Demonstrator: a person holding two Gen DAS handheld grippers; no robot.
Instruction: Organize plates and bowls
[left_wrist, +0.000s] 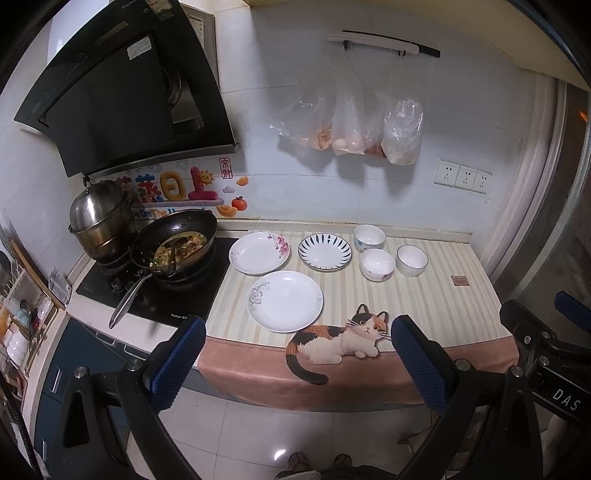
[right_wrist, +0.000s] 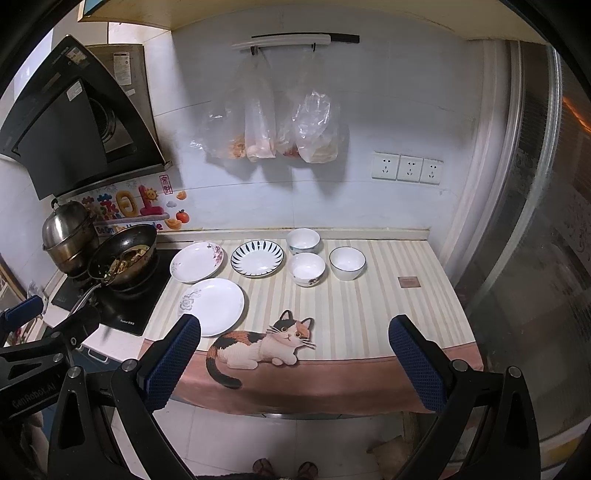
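Three plates lie apart on the tabletop (left_wrist: 424, 295): the gray-flower plate (left_wrist: 284, 301) at the middle, the pink-flower plate (left_wrist: 259, 253) at 11 o'clock from it, the blue-striped plate (left_wrist: 325, 252) at 1 o'clock. Three bowls (left_wrist: 377, 264) sit near each other at 2 o'clock, maybe touching. Nothing looks stacked yet, so all the work is left; the left tool (left_wrist: 297, 363) and right tool (right_wrist: 294, 363) hang spread wide, holding nothing.

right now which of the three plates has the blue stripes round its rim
The back-right plate, next to the bowls. Dark blue dashes ring its rim; the other two plates are white with small flower prints.
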